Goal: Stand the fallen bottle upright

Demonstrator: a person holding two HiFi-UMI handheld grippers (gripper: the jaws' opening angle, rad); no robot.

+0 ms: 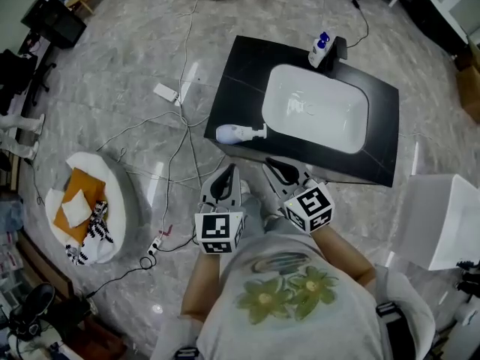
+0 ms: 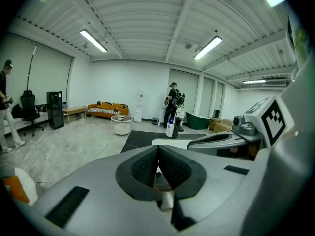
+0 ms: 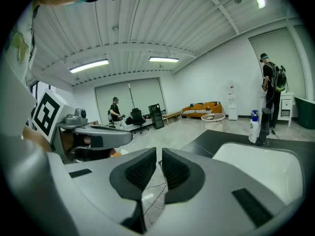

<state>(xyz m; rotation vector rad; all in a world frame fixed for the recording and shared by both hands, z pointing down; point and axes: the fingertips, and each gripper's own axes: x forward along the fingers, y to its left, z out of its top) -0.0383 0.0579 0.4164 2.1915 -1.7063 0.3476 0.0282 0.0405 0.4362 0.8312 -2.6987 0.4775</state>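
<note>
The grey left gripper and right gripper, clenched and empty, seem in approach. Just ahead of their fingertips lies the fallen white plastic bottle; jaws must open round it

Right gripper fingers almost together, empty, white basin, upright bottle beyond
</note>
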